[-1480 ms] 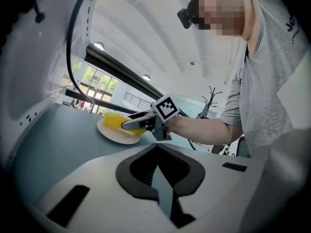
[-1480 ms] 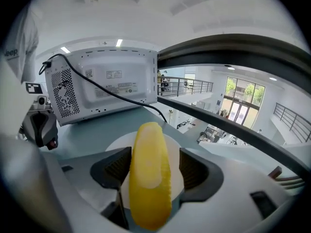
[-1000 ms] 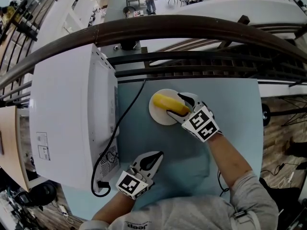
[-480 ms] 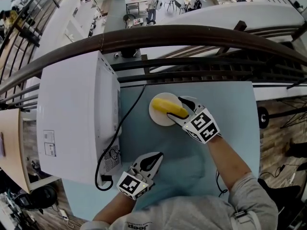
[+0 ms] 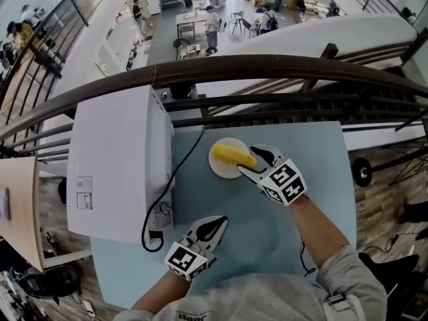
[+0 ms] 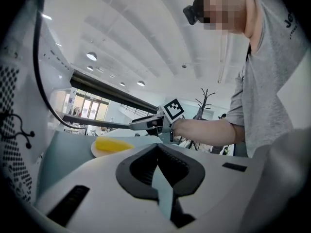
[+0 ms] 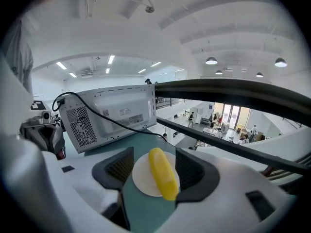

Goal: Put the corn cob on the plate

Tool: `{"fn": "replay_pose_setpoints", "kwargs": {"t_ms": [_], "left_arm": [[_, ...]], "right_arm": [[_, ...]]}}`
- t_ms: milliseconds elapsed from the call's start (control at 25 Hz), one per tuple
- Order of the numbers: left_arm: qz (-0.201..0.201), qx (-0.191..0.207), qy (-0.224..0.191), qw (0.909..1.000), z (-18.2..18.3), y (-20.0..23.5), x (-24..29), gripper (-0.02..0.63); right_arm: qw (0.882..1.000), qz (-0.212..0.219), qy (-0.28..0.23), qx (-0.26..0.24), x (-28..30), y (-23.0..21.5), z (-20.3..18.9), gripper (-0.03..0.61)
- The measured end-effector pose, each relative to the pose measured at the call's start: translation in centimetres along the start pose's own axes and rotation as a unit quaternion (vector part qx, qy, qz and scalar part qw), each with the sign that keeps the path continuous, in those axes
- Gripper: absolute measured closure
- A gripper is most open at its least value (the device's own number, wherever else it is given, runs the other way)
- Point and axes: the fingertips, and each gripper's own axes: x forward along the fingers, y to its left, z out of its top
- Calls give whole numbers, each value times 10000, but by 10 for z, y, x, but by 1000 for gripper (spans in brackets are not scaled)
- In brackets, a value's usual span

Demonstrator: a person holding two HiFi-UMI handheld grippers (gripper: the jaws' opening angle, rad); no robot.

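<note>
The corn cob [image 5: 231, 154] lies on the white plate [image 5: 224, 171] mid-frame on the worktop [image 5: 267, 206], its right end showing unpressed between the right tongs [image 5: 249, 159], which stand apart though just narrowed slightly, while the left tongs [image 5: 215, 221], lower centre, are together and empty.

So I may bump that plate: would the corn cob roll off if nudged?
Likely it would roll: the corn cob looks smooth and rounded, and the plate looks small and shallow. It holds its shape, so probably stiff; its glossy skin may be slippery.
</note>
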Motion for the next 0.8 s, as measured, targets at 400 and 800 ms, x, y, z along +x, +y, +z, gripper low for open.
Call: {"fn": "replay_pose_setpoints", "kwargs": {"t_ms": [400,800], "left_arm": [[122,308,-252,9991,38,-28,-33,601],[366,647,-584,9955,80,-68,-86,601]], "right_arm": [[9999,-13,-16,-154,-48,30,20,382],[9995,55,-164,-253,-111,83,44,482]]}}
